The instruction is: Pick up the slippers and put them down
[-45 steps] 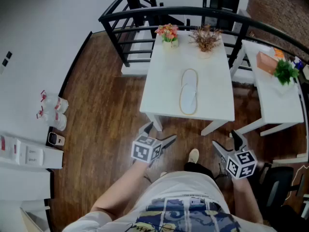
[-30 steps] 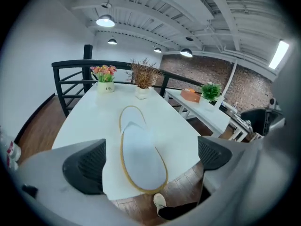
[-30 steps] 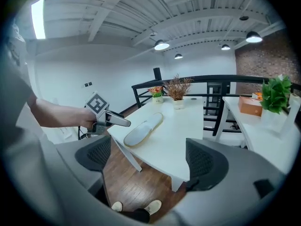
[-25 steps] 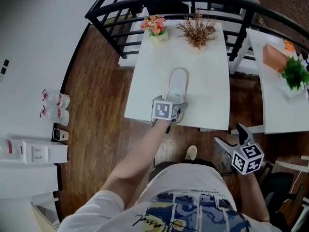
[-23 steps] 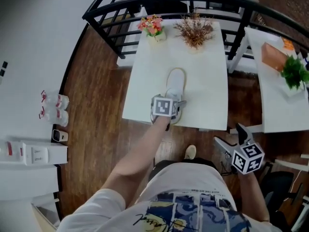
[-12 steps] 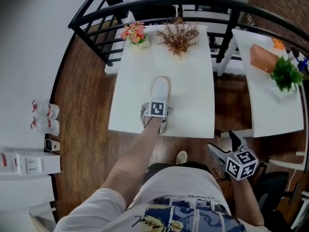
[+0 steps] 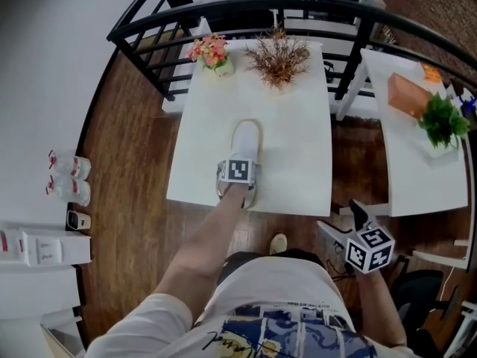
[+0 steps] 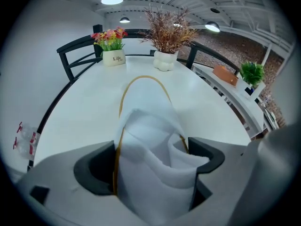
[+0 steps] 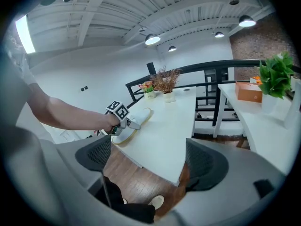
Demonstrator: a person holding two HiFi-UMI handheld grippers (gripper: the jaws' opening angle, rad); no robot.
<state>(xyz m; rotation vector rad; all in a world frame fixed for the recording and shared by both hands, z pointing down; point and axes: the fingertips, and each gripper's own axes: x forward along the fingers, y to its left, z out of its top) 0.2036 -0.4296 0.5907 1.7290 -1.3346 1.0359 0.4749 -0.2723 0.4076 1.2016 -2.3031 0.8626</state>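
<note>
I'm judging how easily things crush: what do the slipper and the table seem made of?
The slipper: soft, thin white fabric, probably nonwoven cloth, with tan edge piping; its upper crumples into loose folds. The table: smooth white, slight sheen, perhaps painted wood or laminate; unclear which.

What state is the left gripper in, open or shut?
Shut on the slipper: the jaws of the left gripper have just been closing, and the white upper bunches between them.
</note>
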